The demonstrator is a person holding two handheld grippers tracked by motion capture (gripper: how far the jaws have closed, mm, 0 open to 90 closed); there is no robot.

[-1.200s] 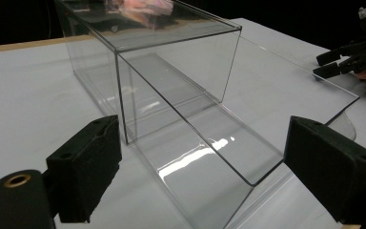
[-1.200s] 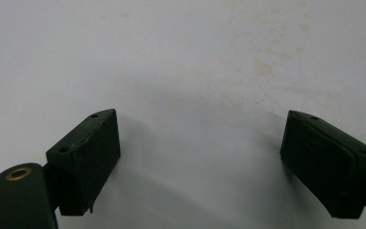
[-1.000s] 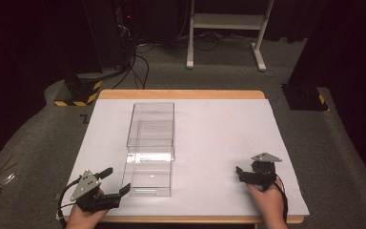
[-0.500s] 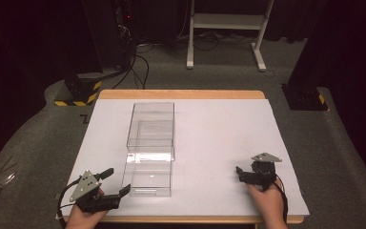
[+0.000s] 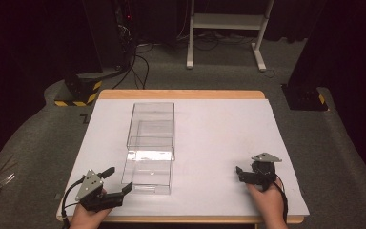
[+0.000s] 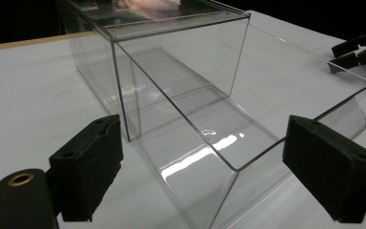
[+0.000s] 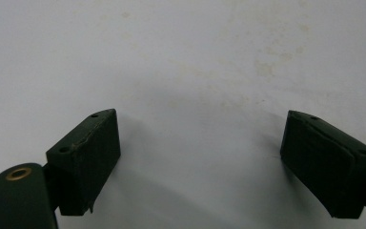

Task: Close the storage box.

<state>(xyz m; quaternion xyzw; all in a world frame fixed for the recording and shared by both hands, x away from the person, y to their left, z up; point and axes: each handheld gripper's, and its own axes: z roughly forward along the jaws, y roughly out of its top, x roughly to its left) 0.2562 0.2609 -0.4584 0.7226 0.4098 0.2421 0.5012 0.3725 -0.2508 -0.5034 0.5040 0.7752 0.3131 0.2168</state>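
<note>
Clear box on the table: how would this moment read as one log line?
clear box: drawer part pulled out, untouched | left gripper: open, facing it | right gripper: open over white table

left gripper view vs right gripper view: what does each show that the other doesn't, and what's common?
Left gripper view alone: the clear plastic box with its drawer pulled out toward the camera, its near end lying between the open jaws, and the other gripper farther off at the upper right edge.

Right gripper view alone: faint yellowish stains on the surface ahead of its jaws, with nothing between them.

Both: two black padded jaws set wide apart, rising from the bottom, and the white table cover beneath.
</note>
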